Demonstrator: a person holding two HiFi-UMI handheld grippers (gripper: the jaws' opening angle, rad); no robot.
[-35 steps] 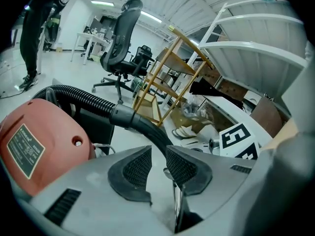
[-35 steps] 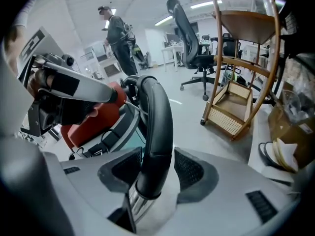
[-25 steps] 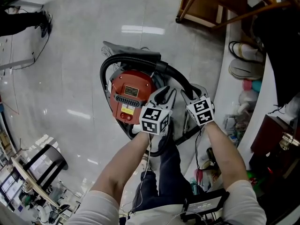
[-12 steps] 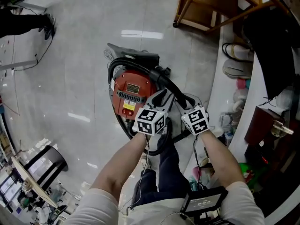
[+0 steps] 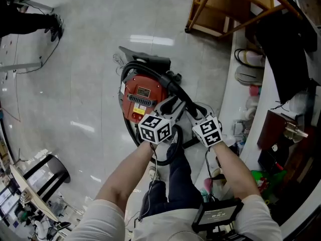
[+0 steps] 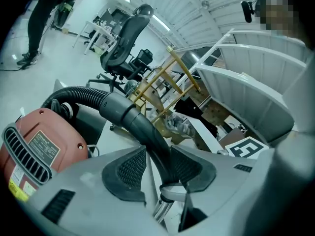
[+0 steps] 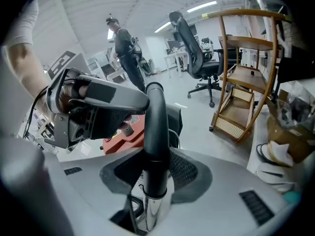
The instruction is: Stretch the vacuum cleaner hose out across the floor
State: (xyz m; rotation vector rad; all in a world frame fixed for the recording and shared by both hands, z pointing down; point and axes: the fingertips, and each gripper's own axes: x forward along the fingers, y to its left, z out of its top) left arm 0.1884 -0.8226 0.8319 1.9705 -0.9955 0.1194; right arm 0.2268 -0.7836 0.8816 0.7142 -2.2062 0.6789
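Observation:
A red vacuum cleaner point(image 5: 143, 95) sits on the grey floor, and its black ribbed hose point(image 5: 129, 69) loops round its back. The hose ends in a stiff black handle point(image 5: 178, 92) above a shiny metal tube point(image 7: 151, 208). My left gripper point(image 5: 169, 106) straddles this handle point(image 6: 133, 119). Its jaws have just been opening, and a gap shows beside the left pad point(image 6: 129, 170). My right gripper point(image 5: 193, 113), just to the right, is shut on the same handle point(image 7: 156, 127). Its jaws have just been closing slightly, with both pads against the handle.
A wooden shelf rack point(image 5: 220, 6) stands beyond the vacuum on the right. Shoes point(image 5: 250, 67) and clutter lie along the white ledge at the right. A black office chair point(image 7: 197, 48) and a standing person point(image 7: 125, 50) are further off. Another person's legs point(image 5: 25, 21) are at the top left.
Both grippers have risen toward the head camera with the handle between them. The left jaws have spread apart. The red vacuum has stayed in place on the floor.

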